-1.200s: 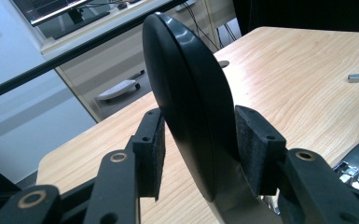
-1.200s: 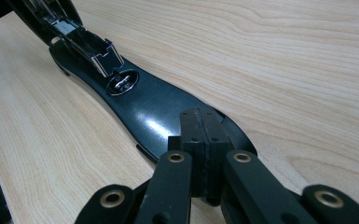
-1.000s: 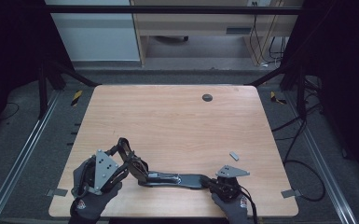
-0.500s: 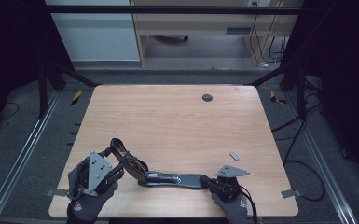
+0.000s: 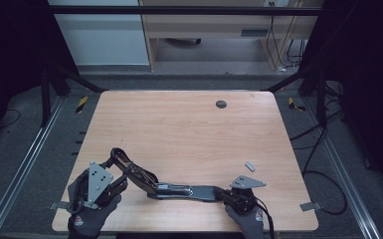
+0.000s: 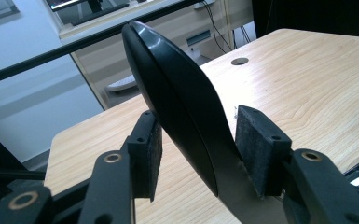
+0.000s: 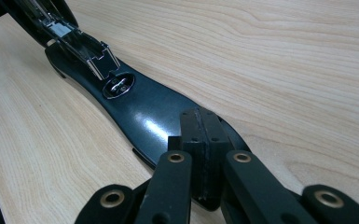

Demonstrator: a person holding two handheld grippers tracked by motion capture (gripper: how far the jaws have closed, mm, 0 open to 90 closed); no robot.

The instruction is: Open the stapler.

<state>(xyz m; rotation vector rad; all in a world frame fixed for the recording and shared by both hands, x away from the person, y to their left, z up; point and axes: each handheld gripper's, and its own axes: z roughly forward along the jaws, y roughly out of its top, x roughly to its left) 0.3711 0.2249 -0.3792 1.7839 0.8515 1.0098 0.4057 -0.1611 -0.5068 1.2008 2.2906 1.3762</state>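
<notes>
A black stapler (image 5: 179,190) lies swung open near the table's front edge, its base flat and its top cover (image 6: 177,102) raised at the left. My left gripper (image 5: 121,171) straddles that cover. In the left gripper view its jaws (image 6: 200,121) have just been opening: the left pad stands off the cover and the right pad is close beside it. My right gripper (image 5: 224,194) is shut, pads together, with its tips resting on the rear end of the base (image 7: 144,107). The metal staple magazine (image 7: 81,44) shows beyond them.
A small grey piece (image 5: 249,166) lies on the wooden table (image 5: 189,134) to the right of the stapler. A round dark grommet (image 5: 221,104) sits near the far edge. Black frame bars and cables surround the table.
The left gripper and the stapler's raised cover have shifted a little to the left. The right gripper has stayed on the base.
</notes>
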